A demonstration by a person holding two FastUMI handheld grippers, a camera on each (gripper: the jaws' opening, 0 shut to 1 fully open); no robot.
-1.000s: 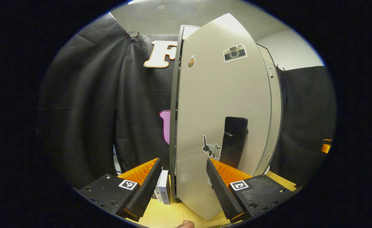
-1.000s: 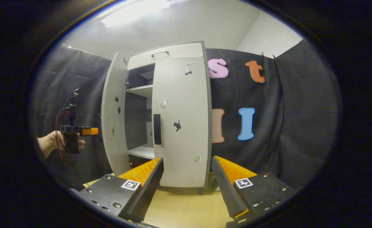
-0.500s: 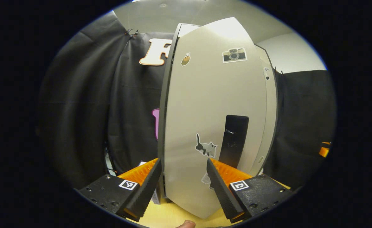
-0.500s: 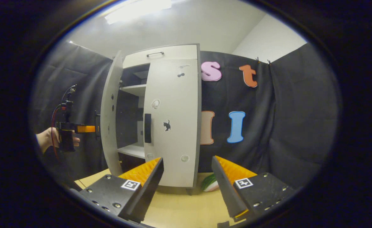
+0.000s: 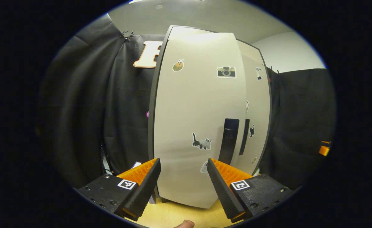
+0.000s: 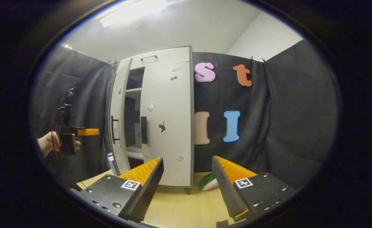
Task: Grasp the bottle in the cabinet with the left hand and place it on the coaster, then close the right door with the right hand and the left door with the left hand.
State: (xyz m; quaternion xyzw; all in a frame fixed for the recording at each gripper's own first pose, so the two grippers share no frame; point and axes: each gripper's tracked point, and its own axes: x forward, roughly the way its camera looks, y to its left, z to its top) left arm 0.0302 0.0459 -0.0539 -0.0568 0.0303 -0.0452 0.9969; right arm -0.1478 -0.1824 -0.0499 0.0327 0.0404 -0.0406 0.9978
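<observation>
The pale grey cabinet [image 6: 170, 104] stands on the wooden table. Its right door [image 6: 167, 126] lies flush and shut. The left door [image 5: 192, 120], with cat and camera stickers and a black handle [image 5: 228, 141], is almost shut; in the right gripper view a narrow gap [image 6: 132, 104] still shows shelves behind the left door [image 6: 118, 120]. My left gripper [image 5: 182, 180] is open right in front of the left door's face. In the right gripper view the left gripper [image 6: 89, 131] points at that door, held by a hand [image 6: 48, 144]. My right gripper [image 6: 187, 182] is open, back from the cabinet.
A green and white object [image 6: 208, 183] lies on the table [image 6: 179, 209] by the cabinet's right foot. Black cloth walls close in behind and on both sides. A small box [image 5: 135, 165] stands left of the cabinet base.
The left door has swung from well open to nearly shut, my left gripper following its face. The right gripper has stayed open and drawn slightly back and right.
</observation>
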